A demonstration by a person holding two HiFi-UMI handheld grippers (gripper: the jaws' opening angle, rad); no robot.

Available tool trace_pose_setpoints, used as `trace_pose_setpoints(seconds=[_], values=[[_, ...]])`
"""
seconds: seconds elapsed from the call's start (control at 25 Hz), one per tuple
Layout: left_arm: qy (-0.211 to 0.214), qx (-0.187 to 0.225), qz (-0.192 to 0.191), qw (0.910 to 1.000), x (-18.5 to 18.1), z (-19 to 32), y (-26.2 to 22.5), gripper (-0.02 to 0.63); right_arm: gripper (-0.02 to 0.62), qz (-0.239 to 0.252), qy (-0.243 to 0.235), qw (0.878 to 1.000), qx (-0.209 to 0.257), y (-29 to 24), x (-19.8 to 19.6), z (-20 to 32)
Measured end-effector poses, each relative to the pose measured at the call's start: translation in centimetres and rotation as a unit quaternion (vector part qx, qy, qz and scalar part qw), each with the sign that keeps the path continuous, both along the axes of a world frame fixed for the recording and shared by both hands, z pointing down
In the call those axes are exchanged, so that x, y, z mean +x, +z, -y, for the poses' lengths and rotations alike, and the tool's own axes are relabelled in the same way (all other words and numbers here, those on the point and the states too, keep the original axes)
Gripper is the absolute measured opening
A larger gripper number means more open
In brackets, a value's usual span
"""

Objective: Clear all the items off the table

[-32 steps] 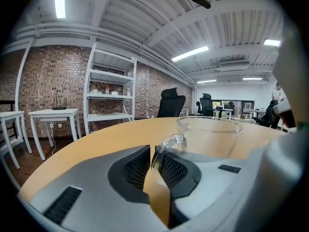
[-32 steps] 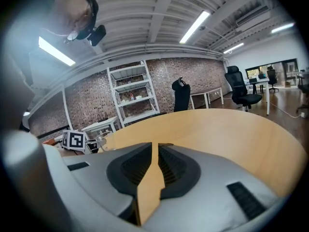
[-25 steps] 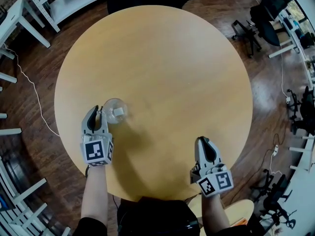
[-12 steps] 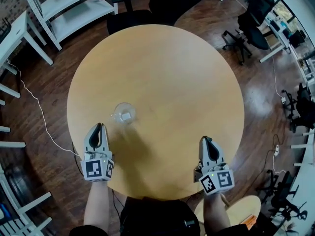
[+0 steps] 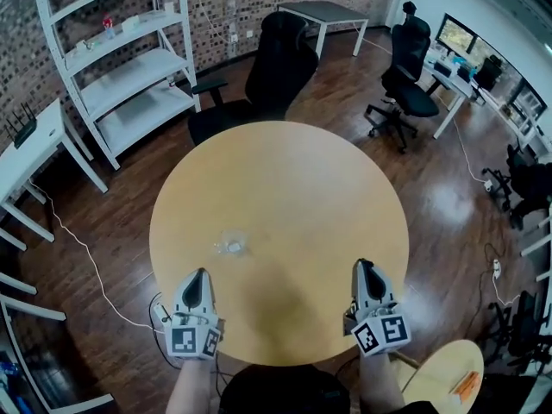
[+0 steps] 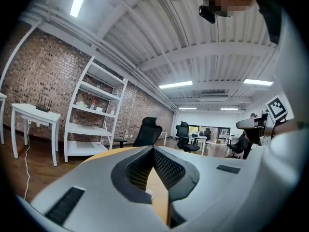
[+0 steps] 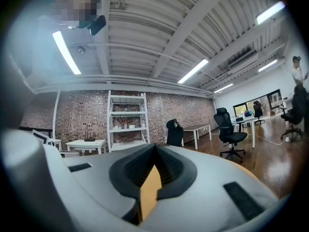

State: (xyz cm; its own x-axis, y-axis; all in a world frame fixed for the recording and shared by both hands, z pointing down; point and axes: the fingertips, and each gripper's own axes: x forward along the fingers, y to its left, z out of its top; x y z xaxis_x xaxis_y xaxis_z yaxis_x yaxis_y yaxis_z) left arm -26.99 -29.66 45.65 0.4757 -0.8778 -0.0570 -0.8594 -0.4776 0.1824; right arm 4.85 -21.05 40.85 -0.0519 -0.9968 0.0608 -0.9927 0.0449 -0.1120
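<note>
Left gripper (image 5: 199, 276) and right gripper (image 5: 363, 266) were shut and empty over the near rim of the round table (image 5: 293, 188).
The left jaws had just closed on nothing. The clear glass (image 5: 231, 244) stood on smooth pale wood ahead of the left gripper, apart from it and inside the left rim. A black chair (image 5: 278, 63) stood past the far edge.

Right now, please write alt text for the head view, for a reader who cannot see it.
A round wooden table, seen from above, holds one small clear glass item near its front left. The left gripper and the right gripper hover at the near edge, both shut and empty.
</note>
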Motion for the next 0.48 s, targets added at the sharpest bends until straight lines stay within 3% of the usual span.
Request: trace_pose_setpoints(seconds=[0.48], values=[[0.096, 0.049, -0.029, 0.9938, 4.0, -4.1, -4.9, 0.0, 0.002, 0.014, 0.061, 0.996, 0.056, -3.3, 3.8, -8.1]])
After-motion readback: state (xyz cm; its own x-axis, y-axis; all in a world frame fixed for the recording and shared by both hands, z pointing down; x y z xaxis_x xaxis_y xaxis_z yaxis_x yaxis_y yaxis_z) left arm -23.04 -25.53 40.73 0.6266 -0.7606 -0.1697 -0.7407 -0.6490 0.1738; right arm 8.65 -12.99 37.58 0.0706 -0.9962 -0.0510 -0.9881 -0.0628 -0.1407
